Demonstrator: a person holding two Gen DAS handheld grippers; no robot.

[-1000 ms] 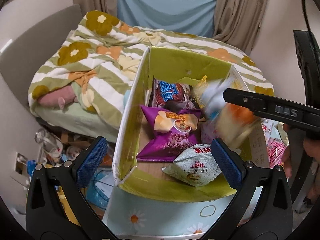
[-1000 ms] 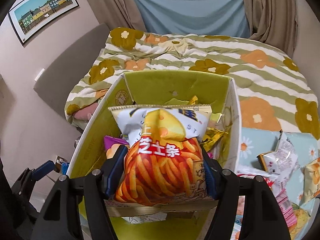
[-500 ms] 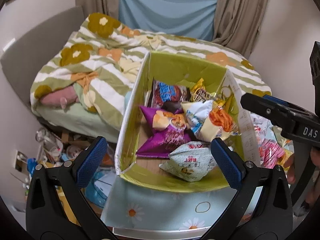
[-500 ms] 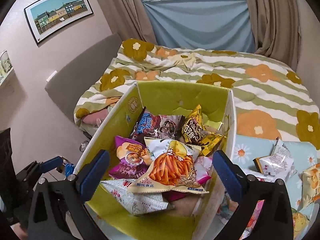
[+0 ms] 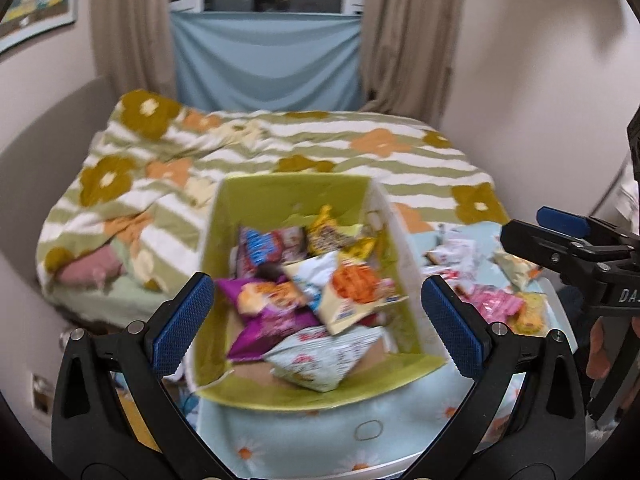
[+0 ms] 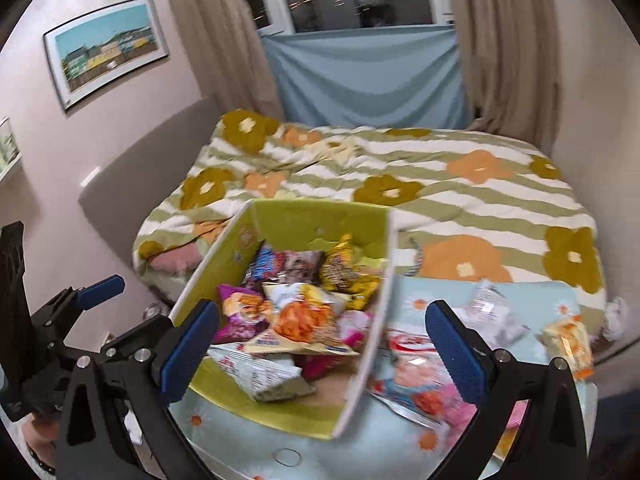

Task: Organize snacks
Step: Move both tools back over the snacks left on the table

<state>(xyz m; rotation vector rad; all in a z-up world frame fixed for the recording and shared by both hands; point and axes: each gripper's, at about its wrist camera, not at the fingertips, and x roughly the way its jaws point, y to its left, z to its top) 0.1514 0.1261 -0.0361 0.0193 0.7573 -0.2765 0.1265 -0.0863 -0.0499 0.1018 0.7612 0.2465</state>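
A green-lined cardboard box [image 5: 288, 196] [image 6: 320, 220] stands on a light blue daisy cloth and holds several snack bags. On top lies the orange cheese-stick bag [image 5: 352, 292] [image 6: 304, 324], beside a purple bag [image 5: 264, 312] and a white bag [image 5: 320, 360]. My left gripper [image 5: 316, 320] is open and empty, held back from the box's near side. My right gripper [image 6: 320, 344] is open and empty, above the box's near right corner. It shows at the right edge of the left wrist view [image 5: 568, 240]. Loose snack bags [image 6: 424, 384] lie right of the box.
A bed with a striped flower quilt [image 5: 360, 152] lies behind the box. More loose bags [image 5: 508, 304] lie on the cloth [image 5: 280, 432] to the right. A rubber band [image 6: 286, 458] lies by the cloth's near edge. Clutter sits on the floor at left.
My right gripper opened and let the orange cheese-stick bag fall into the box, then drew back and up. My left gripper also pulled back and up.
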